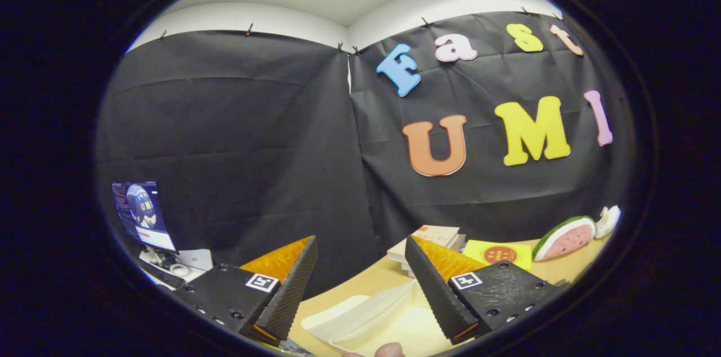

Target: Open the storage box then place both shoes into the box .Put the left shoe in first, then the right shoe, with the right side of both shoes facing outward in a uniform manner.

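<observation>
Pale, cream-coloured plastic lay low between the gripper fingers in the gripper view: a flat white piece with a raised flap, which looked like the storage box or its lid, though too little of it showed to say which, or whether it was open. The fingers stood spread wide and pinched nothing, and they were tilted up toward the booth wall rather than down at the box. No shoe could be made out on what showed of the wooden table. Beyond the fingers sat a stack of books, a yellow card, a watermelon-slice toy and a small white figure; a monitor stood off past the other finger. A fingertip showed at the near rim of the white piece. The main risk, judged from this pose, was aiming: with the tool pointed high, a descent toward the lid would begin nearly blind and a finger could strike the flap or shove the light box along the table. The fingertip so near the box could also be caught if the fingers came down there. Mixing up left and right shoes remained a further hazard.
</observation>
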{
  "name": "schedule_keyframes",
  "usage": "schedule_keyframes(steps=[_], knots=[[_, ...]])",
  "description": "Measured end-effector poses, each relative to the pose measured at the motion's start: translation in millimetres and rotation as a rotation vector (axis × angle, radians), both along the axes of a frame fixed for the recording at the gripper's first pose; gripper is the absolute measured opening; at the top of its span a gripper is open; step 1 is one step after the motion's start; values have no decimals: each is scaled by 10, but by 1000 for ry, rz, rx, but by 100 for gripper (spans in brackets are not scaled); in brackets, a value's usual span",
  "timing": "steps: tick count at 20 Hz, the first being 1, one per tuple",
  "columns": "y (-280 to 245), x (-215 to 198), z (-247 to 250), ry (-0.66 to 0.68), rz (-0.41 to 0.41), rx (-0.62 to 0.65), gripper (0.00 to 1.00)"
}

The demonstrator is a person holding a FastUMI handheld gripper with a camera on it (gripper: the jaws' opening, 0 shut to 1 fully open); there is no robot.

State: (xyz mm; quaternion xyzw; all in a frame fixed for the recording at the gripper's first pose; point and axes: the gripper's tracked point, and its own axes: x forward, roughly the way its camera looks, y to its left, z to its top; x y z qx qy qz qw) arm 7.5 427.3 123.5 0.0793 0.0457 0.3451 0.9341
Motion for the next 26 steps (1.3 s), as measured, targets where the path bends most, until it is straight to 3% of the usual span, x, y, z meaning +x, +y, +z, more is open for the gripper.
schedule_keyframes(steps=[7,11,13,19,26], knots=[[-1788,301,-171,-18,-265,-6,95],[-2905,413,-417,-30,-437,-71,95],[-3303,402,-639,8,-480,-124,95],[-3954,494,-1505,213,-543,-218,96],[-3847,664,-2592,531,-495,-266,96]])
